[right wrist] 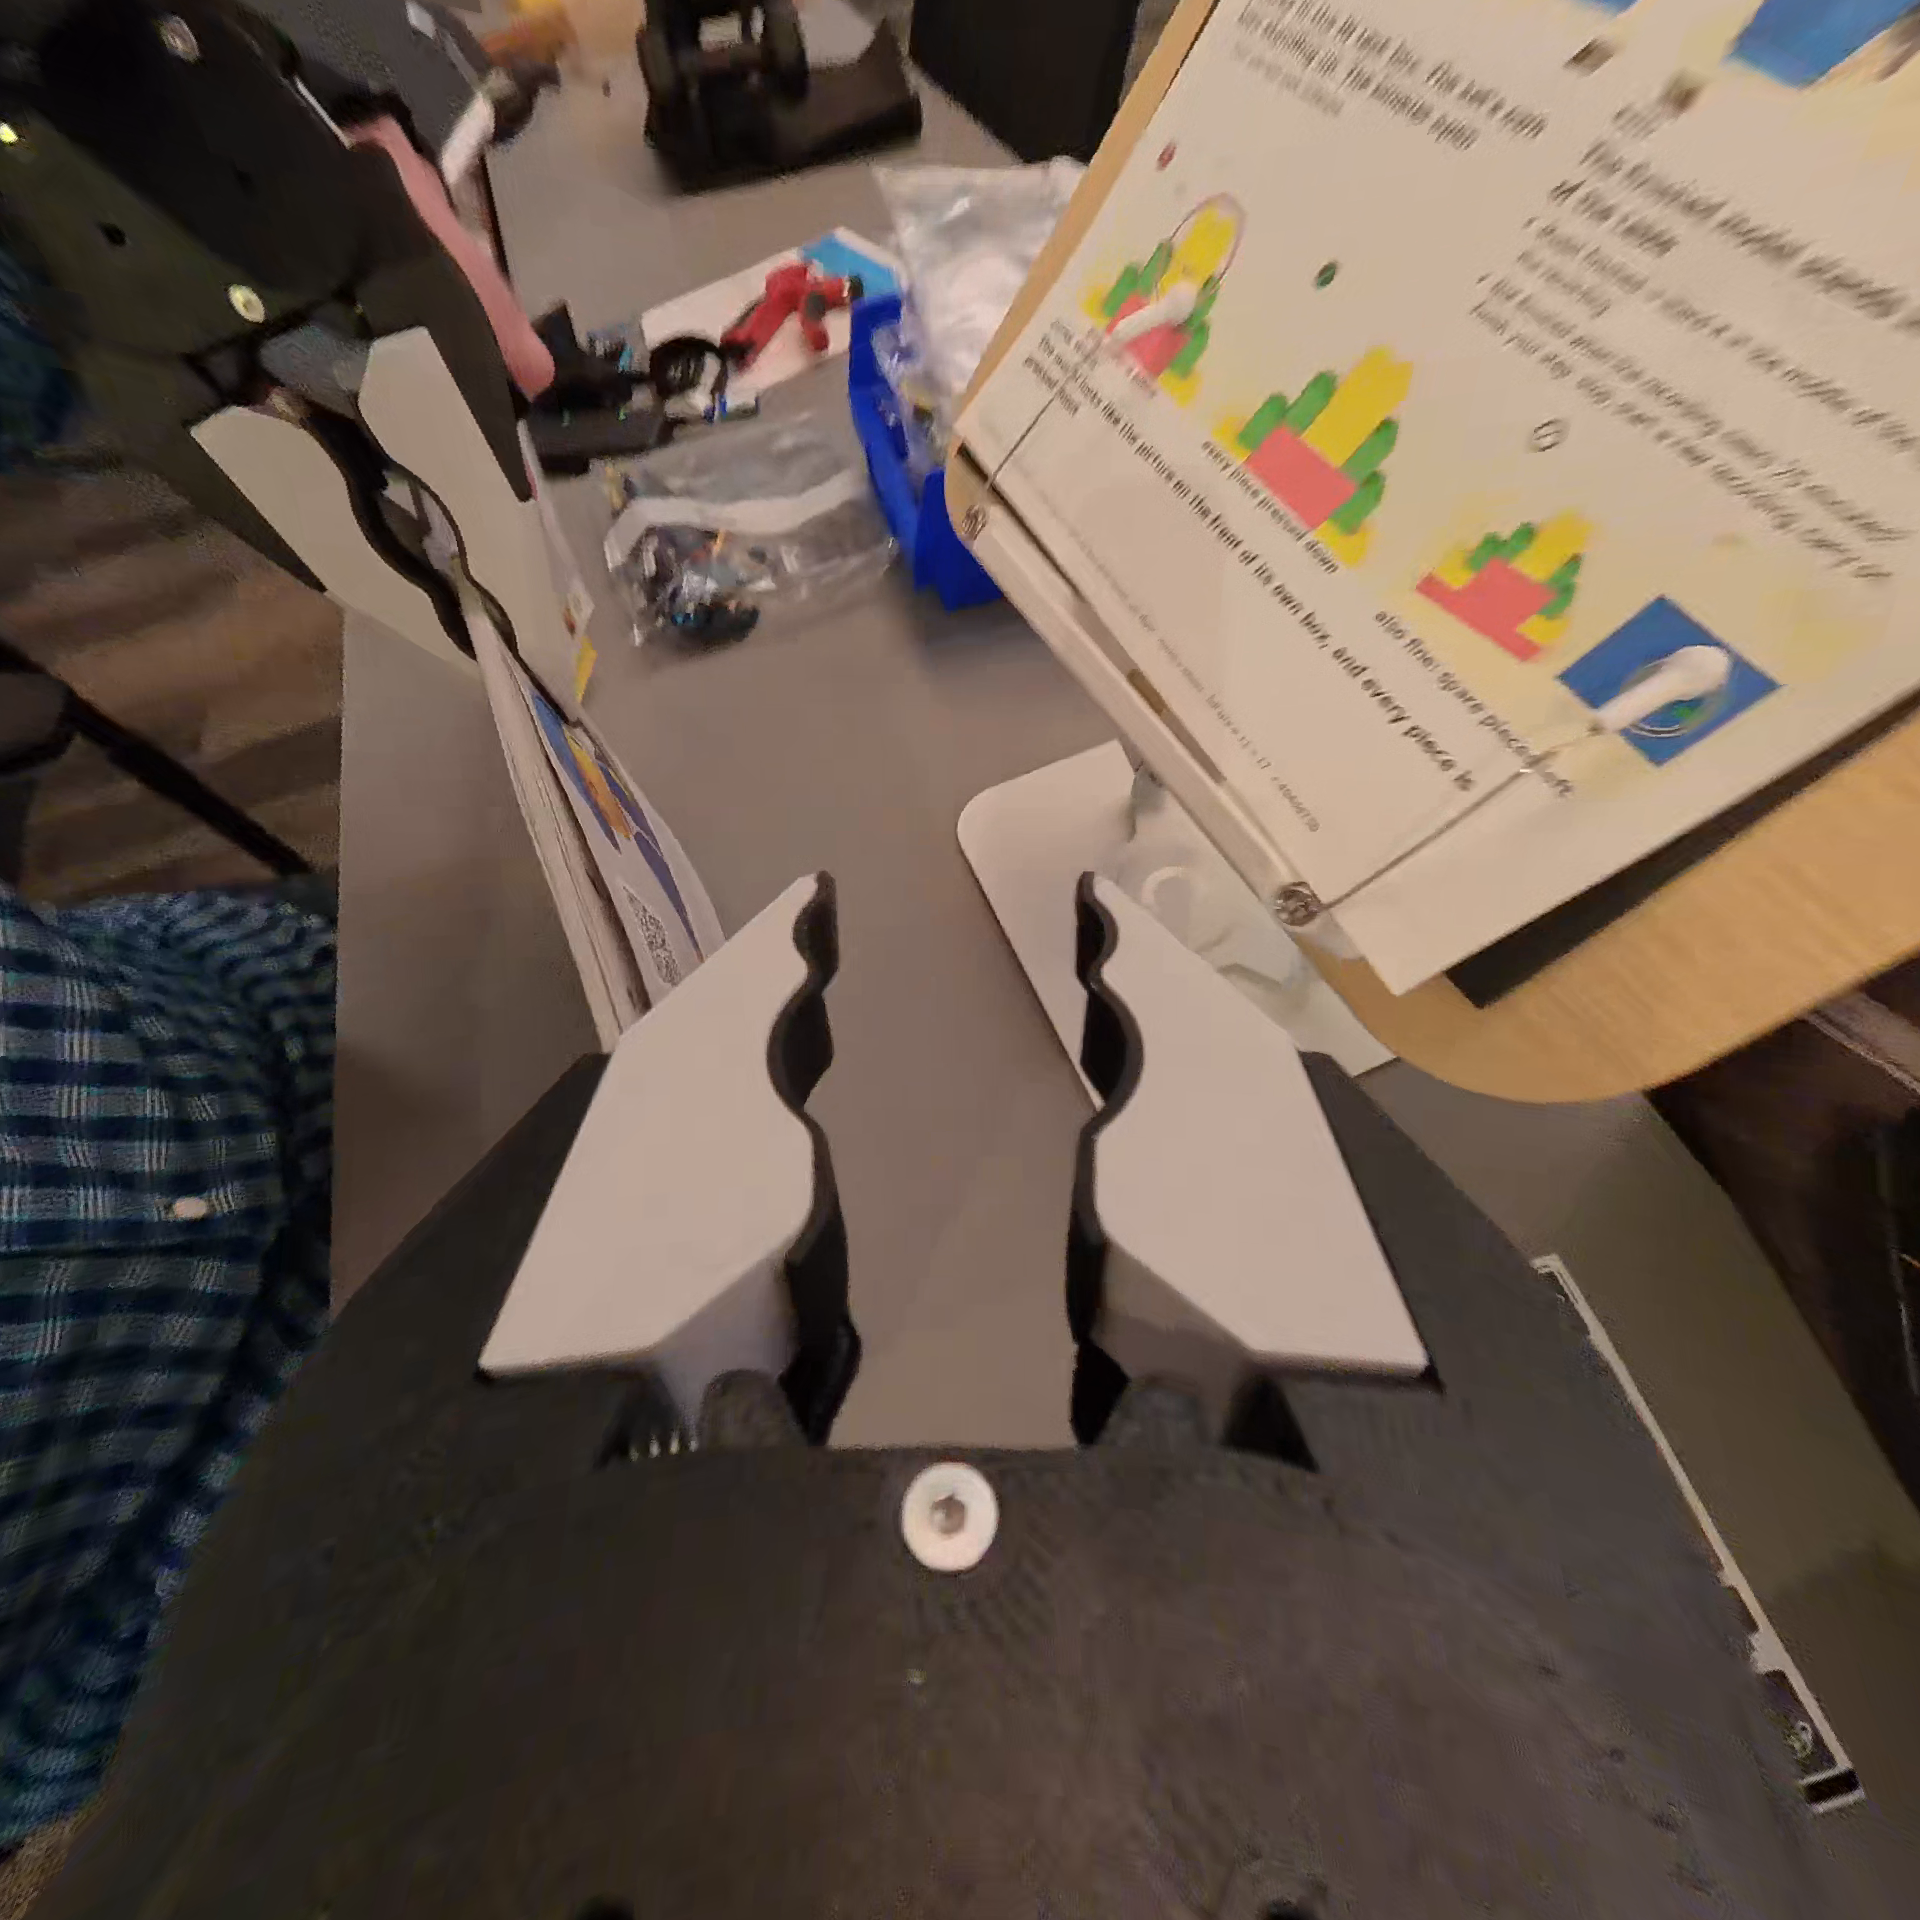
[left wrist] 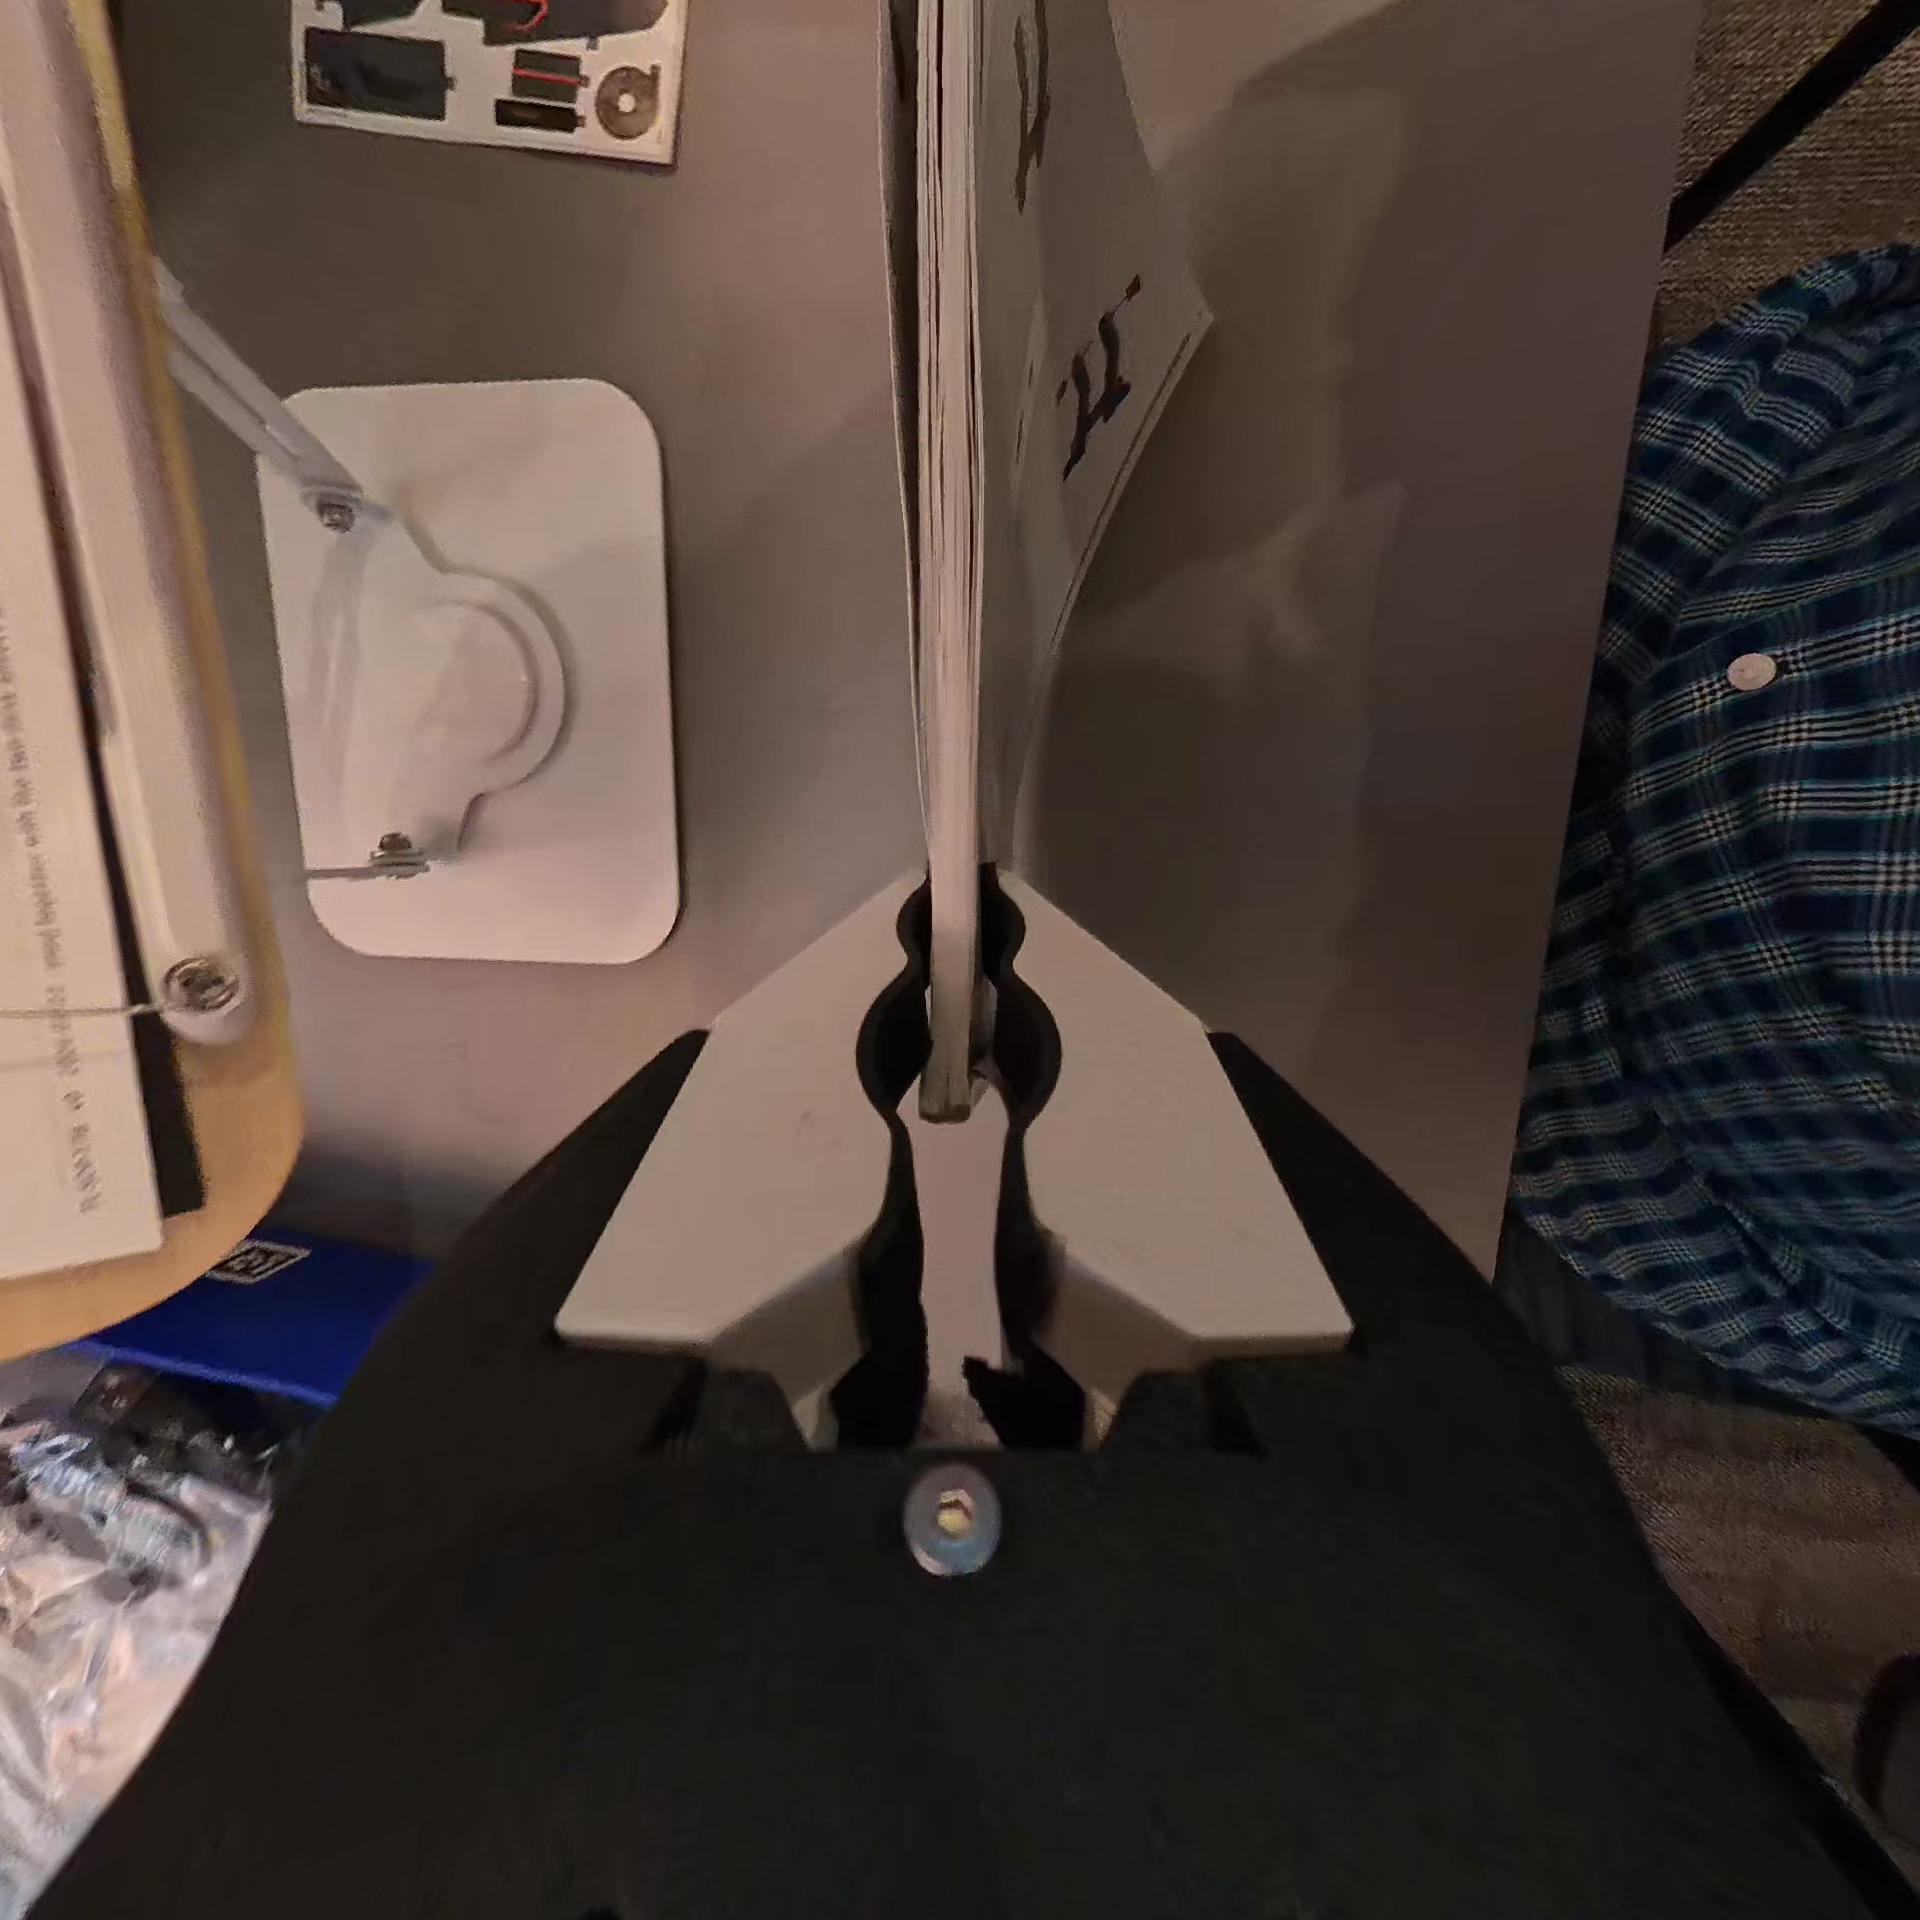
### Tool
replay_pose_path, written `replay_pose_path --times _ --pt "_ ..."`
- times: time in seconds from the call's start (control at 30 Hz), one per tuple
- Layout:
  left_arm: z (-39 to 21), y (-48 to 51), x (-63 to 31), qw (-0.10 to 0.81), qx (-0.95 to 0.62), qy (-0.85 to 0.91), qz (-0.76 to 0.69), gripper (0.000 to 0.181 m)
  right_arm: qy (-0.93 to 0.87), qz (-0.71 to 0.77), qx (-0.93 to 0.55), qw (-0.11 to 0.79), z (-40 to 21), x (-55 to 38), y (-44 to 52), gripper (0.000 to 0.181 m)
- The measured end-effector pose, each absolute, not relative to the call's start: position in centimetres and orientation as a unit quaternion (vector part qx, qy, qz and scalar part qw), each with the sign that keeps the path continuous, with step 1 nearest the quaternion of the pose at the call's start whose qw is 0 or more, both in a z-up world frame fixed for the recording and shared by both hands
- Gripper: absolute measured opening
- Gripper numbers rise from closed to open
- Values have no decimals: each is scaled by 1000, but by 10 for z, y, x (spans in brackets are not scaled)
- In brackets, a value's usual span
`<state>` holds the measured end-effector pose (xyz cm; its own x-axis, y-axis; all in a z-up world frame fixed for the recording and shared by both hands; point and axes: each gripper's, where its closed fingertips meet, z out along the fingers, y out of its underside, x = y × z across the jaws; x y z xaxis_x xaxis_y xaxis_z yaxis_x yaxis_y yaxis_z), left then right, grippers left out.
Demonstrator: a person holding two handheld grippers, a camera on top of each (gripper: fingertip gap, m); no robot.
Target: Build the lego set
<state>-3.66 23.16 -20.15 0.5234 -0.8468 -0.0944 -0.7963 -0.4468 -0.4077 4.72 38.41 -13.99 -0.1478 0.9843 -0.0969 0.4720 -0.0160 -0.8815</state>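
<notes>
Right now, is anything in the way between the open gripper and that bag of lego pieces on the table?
Nothing visible blocks it. The right gripper is open over bare grey table, and the bag of pieces lies farther ahead. The booklet, held by the left gripper, stands off to the left; the white stand base sits right.

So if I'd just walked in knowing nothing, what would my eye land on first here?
Probably the left gripper, shut on the edge of a thick instruction booklet that stands up from the grey table. Next, the wooden board on a white stand, tilted at the right and carrying a sheet of bright brick pictures. Beyond the open right gripper lie clear bags of pieces beside a blue bin.
</notes>
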Motion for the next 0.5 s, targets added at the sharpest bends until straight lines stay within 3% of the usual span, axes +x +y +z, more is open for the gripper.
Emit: replay_pose_path --times 0.03,0.27,0.5 --pt "-197 232 -41 205 -849 483 -58 3 -620 430 -575 317 -134 52 386 52" --pt "-152 245 -74 221 -856 466 -20 3 -533 487 -588 363 -124 84 403 59" --pt "-107 250 -102 242 -865 439 -7 3 -497 423 -627 426 -135 53 451 43"
